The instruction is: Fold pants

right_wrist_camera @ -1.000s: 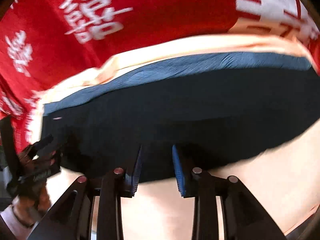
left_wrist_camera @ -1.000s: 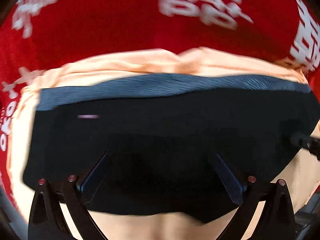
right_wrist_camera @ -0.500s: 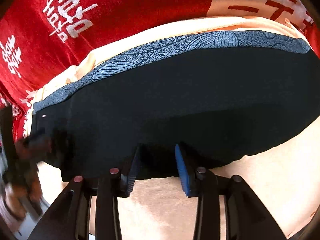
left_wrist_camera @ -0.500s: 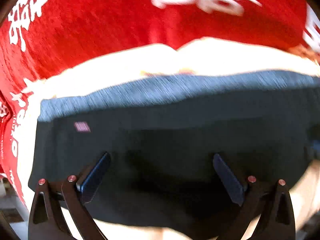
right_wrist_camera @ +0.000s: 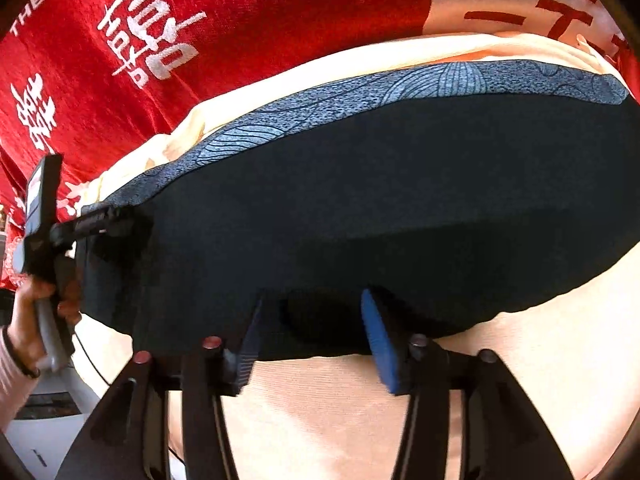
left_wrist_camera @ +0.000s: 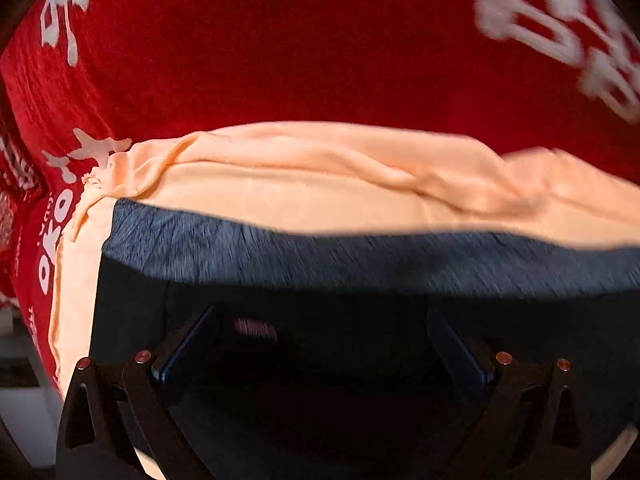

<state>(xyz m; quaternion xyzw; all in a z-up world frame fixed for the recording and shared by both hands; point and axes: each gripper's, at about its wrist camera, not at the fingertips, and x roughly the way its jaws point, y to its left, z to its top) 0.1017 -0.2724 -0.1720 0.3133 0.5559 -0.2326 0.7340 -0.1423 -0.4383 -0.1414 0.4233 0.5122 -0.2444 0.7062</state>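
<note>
Dark folded pants (right_wrist_camera: 360,200) with a blue-grey patterned band along the far edge lie flat on a peach cloth (right_wrist_camera: 520,380). My right gripper (right_wrist_camera: 312,334) points down at their near edge. Its jaws are opening, and that edge lies loose between the blue pads (right_wrist_camera: 378,344), which do not press on it. My left gripper (left_wrist_camera: 320,344) hangs wide open over the left end of the pants (left_wrist_camera: 360,300), near a small pink label (left_wrist_camera: 256,326), and holds nothing. In the right wrist view a hand (right_wrist_camera: 28,316) holds the left gripper (right_wrist_camera: 100,222) at that end.
The peach cloth (left_wrist_camera: 320,184) lies rumpled along its far edge on a red cloth (left_wrist_camera: 280,60) with white characters. The same red cloth (right_wrist_camera: 260,20) fills the far side of the right wrist view. A pale floor or furniture edge (right_wrist_camera: 48,432) shows at lower left.
The left gripper has slid toward the pants' left end, so the label now sits between its fingers. The right gripper's jaws have spread apart over the near edge.
</note>
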